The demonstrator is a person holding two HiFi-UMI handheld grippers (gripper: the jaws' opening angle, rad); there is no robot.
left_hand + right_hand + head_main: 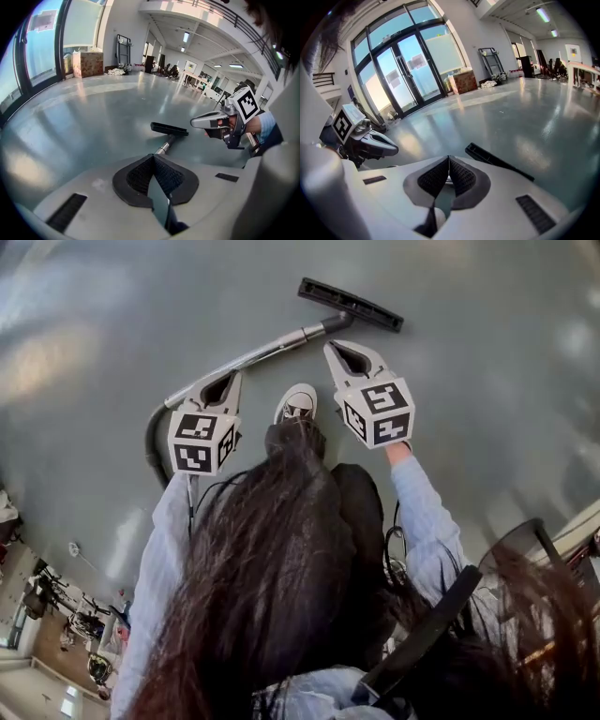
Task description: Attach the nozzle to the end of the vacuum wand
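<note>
Floor nozzle (352,304) joined to vacuum wand (267,350), lying on grey floor (487,381); left gripper (232,381), right gripper (335,349) poised over wand, jaws together, empty

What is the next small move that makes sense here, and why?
Probably draw both grippers away. The nozzle appears already joined to the end of the wand on the floor, and the left gripper and right gripper are shut with nothing between their jaws.
</note>
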